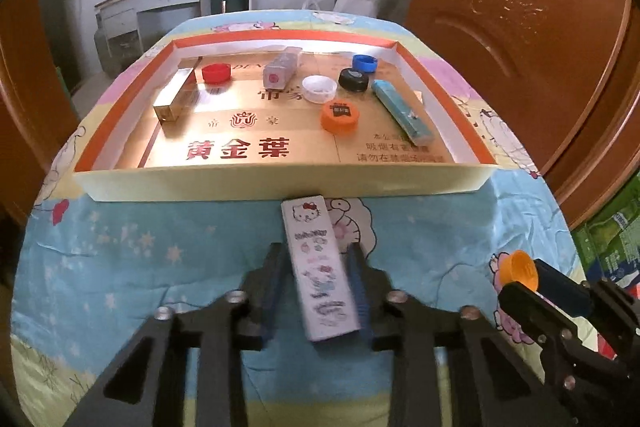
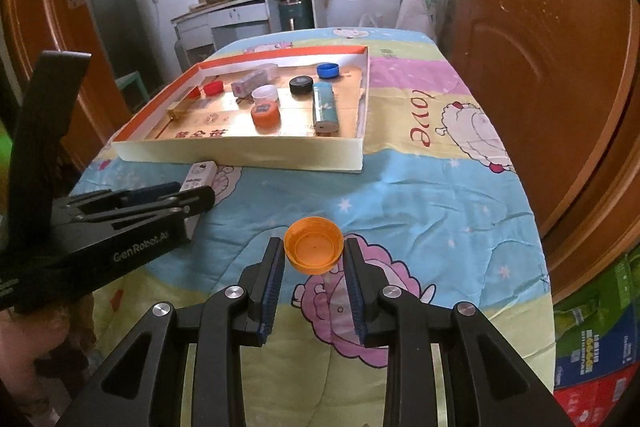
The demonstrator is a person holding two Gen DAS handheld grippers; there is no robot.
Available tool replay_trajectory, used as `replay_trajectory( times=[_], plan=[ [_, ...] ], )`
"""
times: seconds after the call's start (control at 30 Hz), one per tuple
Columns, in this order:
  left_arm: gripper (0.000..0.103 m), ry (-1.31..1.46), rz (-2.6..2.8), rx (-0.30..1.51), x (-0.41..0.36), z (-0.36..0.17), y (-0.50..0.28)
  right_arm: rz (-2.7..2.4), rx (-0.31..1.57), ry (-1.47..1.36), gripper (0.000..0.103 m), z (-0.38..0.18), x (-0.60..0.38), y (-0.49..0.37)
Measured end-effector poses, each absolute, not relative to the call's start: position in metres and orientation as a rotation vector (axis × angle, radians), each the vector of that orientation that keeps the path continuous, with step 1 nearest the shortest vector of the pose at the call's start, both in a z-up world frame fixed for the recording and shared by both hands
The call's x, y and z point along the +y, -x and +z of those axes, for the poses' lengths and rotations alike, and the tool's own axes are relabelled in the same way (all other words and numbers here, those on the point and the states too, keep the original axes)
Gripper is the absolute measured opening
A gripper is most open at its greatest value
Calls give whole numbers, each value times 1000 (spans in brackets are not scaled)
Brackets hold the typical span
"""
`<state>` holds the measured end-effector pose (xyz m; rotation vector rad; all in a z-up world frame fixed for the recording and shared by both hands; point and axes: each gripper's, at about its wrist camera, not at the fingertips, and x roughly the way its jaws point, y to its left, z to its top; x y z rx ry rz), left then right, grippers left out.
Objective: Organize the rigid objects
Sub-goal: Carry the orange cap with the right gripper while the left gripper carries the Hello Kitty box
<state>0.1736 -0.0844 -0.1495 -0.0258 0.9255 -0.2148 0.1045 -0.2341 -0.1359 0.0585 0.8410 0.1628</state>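
Observation:
A long white box with cartoon cat prints point(image 1: 316, 267) lies on the blue printed cloth, just in front of the shallow orange-rimmed tray point(image 1: 280, 183). My left gripper point(image 1: 316, 251) is shut on this box, its blue pads pressing both long sides. In the right wrist view the same box point(image 2: 200, 173) pokes out beyond the left gripper point(image 2: 196, 189). My right gripper point(image 2: 314, 245) is shut on an orange bottle cap point(image 2: 314, 251), held open side up at its fingertips. The left wrist view shows that cap point(image 1: 520, 269) at the right.
The tray point(image 2: 240, 155) holds a gold bar-shaped box point(image 1: 176, 95), a red cap point(image 1: 216, 72), a clear box point(image 1: 280, 67), white point(image 1: 319, 87), black point(image 1: 353, 79), blue point(image 1: 365, 62) and orange point(image 1: 339, 115) caps, and a blue case point(image 1: 402, 109). A brown door point(image 1: 520, 27) stands right.

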Motion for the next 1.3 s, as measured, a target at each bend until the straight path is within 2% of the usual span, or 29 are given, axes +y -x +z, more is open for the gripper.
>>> replay_trajectory(
  times=[0.33, 0.73, 1.3],
  plan=[
    [28, 68, -270, 911, -65, -143, -159, 181, 830, -81, 31, -133, -232, -101],
    [28, 86, -288, 809, -44, -101, -150, 222, 806, -50, 31, -116, -208, -111],
    [28, 116, -273, 768, -12, -71, -197, 296, 731, -4, 31, -80, -166, -168]
  ],
)
